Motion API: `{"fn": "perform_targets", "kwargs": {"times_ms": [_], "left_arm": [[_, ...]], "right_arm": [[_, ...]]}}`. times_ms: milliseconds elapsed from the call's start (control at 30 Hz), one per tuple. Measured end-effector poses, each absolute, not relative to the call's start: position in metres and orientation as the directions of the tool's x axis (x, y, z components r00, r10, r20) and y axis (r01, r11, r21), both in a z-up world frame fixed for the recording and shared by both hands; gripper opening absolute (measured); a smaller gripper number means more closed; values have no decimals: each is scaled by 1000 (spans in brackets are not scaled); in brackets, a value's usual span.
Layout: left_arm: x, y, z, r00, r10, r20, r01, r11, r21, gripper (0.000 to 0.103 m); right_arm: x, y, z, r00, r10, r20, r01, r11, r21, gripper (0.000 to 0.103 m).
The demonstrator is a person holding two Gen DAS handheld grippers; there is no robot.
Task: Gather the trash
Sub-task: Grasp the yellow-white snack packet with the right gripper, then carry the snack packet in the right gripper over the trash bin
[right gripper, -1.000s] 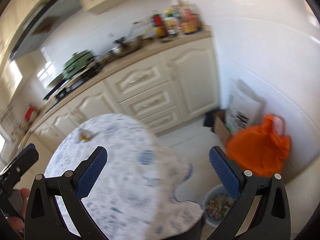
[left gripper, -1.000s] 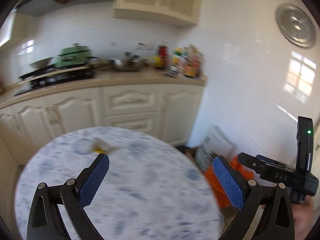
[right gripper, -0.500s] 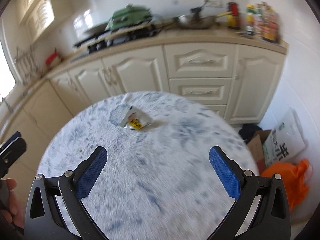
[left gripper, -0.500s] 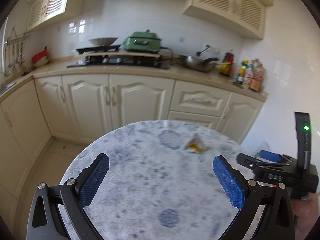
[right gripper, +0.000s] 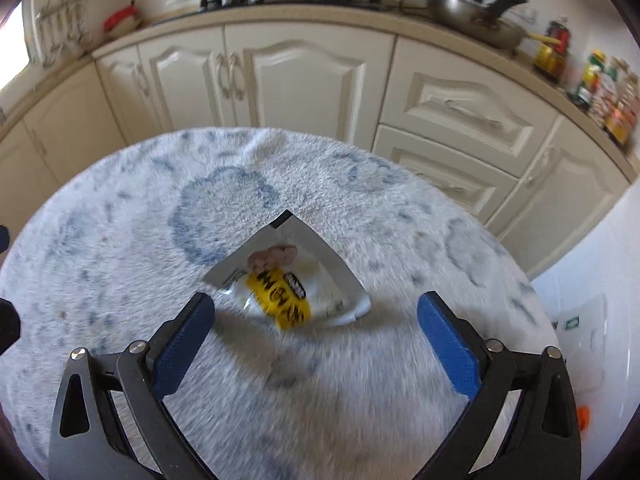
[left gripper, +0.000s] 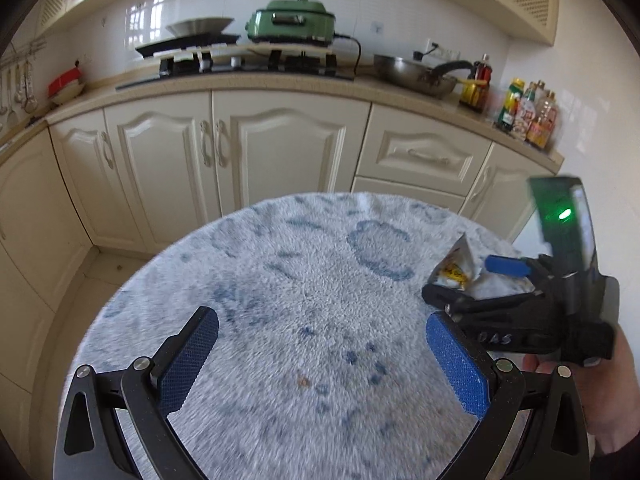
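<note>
We see the right gripper [right gripper: 316,320], jaws apart but closing, over the wrapper [right gripper: 292,280] at 12 o'clock; left gripper [left gripper: 320,344] jaws apart, empty.

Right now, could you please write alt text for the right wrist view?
The right gripper, jaws closing but not touching, hovers over a white and yellow snack wrapper on a round fluffy blue-patterned table. Cream kitchen cabinets stand behind.
</note>
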State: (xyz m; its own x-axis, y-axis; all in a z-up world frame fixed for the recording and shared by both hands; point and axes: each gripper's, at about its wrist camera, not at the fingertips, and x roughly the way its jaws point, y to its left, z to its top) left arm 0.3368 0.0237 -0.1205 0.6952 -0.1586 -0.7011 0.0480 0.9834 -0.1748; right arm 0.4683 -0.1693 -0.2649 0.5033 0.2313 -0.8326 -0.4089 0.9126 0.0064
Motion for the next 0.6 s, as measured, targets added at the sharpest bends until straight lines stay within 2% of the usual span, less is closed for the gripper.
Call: {"fn": "perform_targets", "kwargs": {"times_ms": [33, 67, 100, 133, 233, 267, 467, 600], "left_arm": [[344, 23, -125, 691, -158, -706, 47, 984, -175, 102], [351, 21, -130, 685, -154, -712, 42, 984, -172, 102], [355, 20, -134, 681, -151, -717, 38, 985, -171, 102], [361, 19, -138, 674, -152, -723, 35, 984, -174, 102], [372, 18, -146, 656, -167, -737, 37, 981, -189, 102], [376, 17, -149, 649, -174, -741, 42, 980, -193, 102], [368, 6, -134, 674, -223, -704, 120, 974, -193, 102], [332, -12, -119, 687, -273, -674, 195, 962, -191, 102]], "right_arm": [[470, -169, -263, 510, 236, -827, -418, 908, 2, 83], [470, -168, -262, 508, 251, -824, -430, 903, 9, 68], [470, -167, -261, 507, 256, -823, -440, 898, 8, 62], [469, -165, -260, 505, 259, -823, -451, 892, 4, 50], [457, -163, -260, 509, 268, -818, -456, 890, 8, 34], [453, -165, -259, 510, 271, -816, -445, 895, 18, 19], [399, -202, -253, 528, 285, -800, -320, 939, 124, 19], [341, -241, -241, 546, 288, -787, -222, 955, 196, 19]]}}
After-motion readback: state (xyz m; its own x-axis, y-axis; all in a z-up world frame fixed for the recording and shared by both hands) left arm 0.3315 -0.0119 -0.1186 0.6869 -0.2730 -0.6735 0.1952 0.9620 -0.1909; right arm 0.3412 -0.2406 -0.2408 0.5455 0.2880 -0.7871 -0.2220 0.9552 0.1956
